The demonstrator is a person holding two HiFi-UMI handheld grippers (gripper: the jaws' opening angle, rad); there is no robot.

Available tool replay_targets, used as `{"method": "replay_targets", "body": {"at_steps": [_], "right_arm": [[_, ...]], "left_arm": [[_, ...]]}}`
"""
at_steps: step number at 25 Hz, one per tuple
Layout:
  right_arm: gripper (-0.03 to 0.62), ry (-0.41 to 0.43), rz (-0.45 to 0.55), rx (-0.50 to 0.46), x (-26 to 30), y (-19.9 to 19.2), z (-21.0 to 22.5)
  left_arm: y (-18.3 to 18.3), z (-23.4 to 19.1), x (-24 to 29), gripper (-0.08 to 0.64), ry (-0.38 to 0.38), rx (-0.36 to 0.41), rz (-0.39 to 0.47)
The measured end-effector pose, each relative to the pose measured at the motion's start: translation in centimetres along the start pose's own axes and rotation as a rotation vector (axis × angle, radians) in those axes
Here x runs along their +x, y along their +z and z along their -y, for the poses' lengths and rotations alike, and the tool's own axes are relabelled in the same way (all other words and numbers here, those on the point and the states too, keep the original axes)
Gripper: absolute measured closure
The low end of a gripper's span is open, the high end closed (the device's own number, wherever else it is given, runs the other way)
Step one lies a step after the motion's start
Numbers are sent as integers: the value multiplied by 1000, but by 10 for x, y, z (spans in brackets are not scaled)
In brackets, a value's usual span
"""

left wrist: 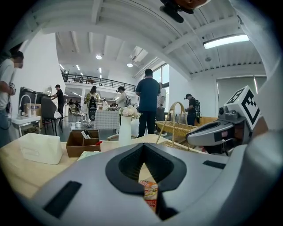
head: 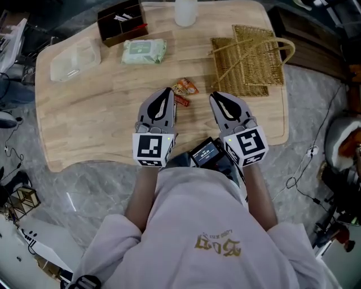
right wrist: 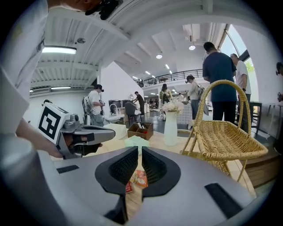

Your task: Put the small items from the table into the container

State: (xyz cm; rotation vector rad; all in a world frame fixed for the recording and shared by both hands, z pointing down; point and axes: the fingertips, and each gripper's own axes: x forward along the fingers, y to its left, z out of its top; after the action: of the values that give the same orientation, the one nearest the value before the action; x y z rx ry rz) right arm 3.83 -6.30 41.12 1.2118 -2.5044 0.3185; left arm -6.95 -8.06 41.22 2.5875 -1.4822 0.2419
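Two small snack packets lie mid-table: an orange one (head: 184, 87) and a red one (head: 180, 100) next to it. My left gripper (head: 167, 90) hovers just left of them, jaws shut and empty. My right gripper (head: 215, 96) is just right of them, also shut with nothing in it. Through the left gripper (left wrist: 143, 145) the orange packet (left wrist: 150, 192) shows below the tips. Past the right gripper (right wrist: 137, 150) lie the orange packet (right wrist: 140, 178) and the red one (right wrist: 128, 187). A wicker basket (head: 248, 68) with a handle sits at the table's right rear.
A clear plastic tub (head: 73, 59), a brown divided box (head: 121, 22), a green wipes pack (head: 144, 51) and a white vase (head: 185, 12) stand along the far side. The table's front edge (head: 113, 161) is close to the person's body. People stand in the hall behind.
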Motion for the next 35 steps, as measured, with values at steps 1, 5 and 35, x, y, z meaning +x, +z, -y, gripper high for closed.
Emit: {"method": "replay_targets", "body": {"at_steps": [1, 5, 35], "right_arm": [[571, -1, -6, 3, 2, -2, -1], [569, -2, -43, -1, 10, -14, -5], [417, 13, -242, -48, 67, -91, -17]], "left_arm": [[-3, -2, 0, 565, 0, -3, -5], [-11, -4, 4, 565, -6, -5, -22], [-99, -4, -1, 565, -20, -45, -168]]}}
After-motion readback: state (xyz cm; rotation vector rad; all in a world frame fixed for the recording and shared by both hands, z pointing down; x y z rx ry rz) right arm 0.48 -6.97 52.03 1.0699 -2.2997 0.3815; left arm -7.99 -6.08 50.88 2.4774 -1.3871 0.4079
